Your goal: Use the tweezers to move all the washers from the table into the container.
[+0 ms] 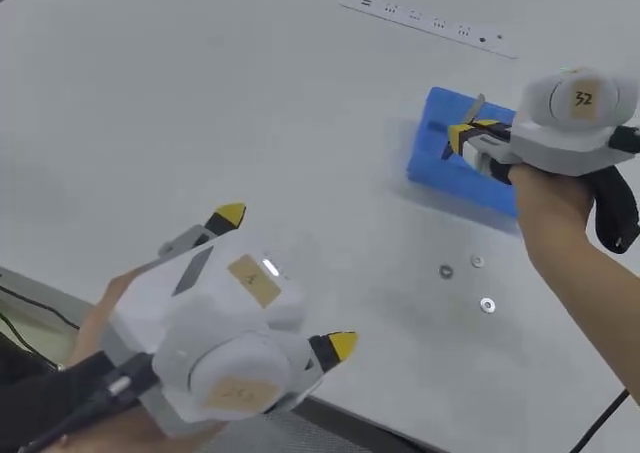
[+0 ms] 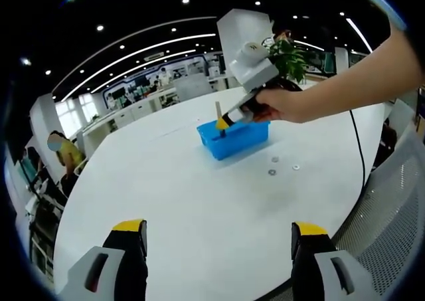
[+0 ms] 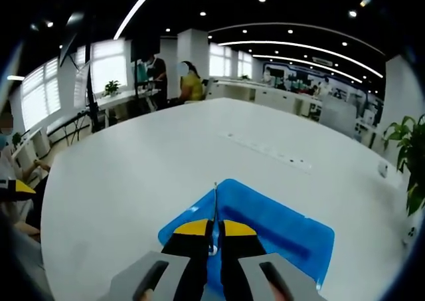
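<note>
Tweezers point(image 3: 214, 200) sit pinched in the right claw point(image 3: 214, 230) above the blue container point(image 3: 285, 226); left claw point(image 2: 219, 228) spread wide.

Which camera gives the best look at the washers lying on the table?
The head view: three washers lie plainly on the white table near the blue container. The left gripper view shows them as tiny specks.
</note>
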